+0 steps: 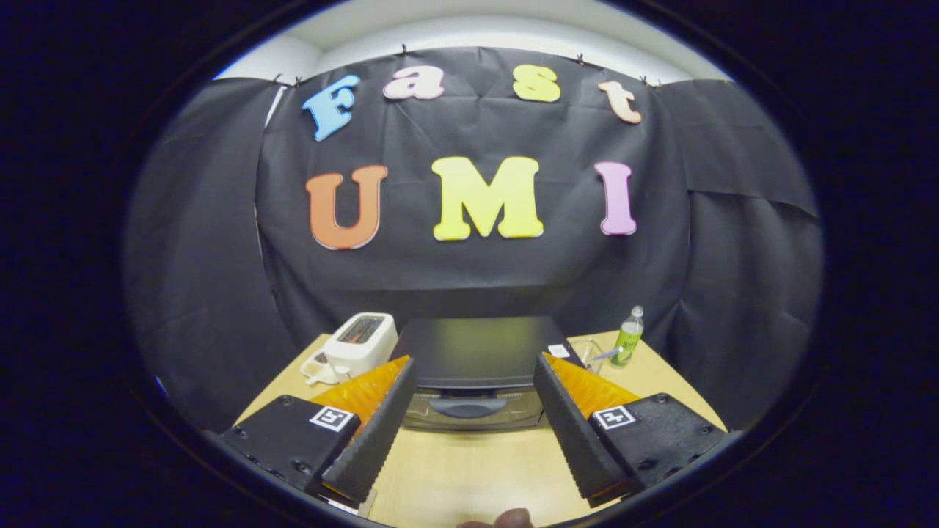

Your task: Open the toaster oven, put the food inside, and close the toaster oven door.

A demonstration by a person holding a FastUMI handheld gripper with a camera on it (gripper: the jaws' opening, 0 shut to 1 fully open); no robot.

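The gripper (pixel 469 418) hangs over the bare wooden table (pixel 469 469) with its jaws wide apart and nothing between them. Straight ahead at twelve o'clock, seen through the gap, sits the toaster oven (pixel 473 352), door closed, its handle (pixel 467 405) facing the fingers. A white toaster (pixel 358 345) stands at ten o'clock, a small bottle (pixel 628 337) at two o'clock. Coming in too high could make the fingers slip off the shallow handle or nudge the oven backwards. A dark rounded thing just below the fingers is cut off; I cannot tell whether it is the food.
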